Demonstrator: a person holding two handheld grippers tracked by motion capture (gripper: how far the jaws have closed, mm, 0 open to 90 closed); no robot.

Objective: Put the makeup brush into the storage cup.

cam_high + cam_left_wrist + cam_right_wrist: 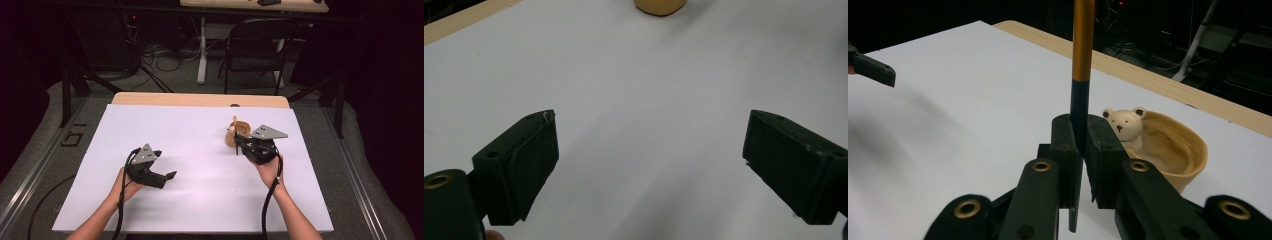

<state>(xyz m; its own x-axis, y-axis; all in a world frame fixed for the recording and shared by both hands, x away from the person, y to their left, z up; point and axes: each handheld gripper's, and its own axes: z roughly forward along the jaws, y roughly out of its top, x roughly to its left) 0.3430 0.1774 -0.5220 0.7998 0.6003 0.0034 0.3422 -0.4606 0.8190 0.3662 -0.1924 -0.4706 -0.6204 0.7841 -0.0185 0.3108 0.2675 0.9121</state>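
Right tongs [1081, 150] clamped on an upright pencil [1082, 60], wooden bear bowl [1168, 150] just beyond; left tongs [649, 165] stand apart, idle; recommend keeping pencil vertical while lowering it into bowl.

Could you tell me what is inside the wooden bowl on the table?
A small bear figure sits at the wooden bowl's near rim; the floor beyond looks bare. The right gripper's fingers cover the nearest part.
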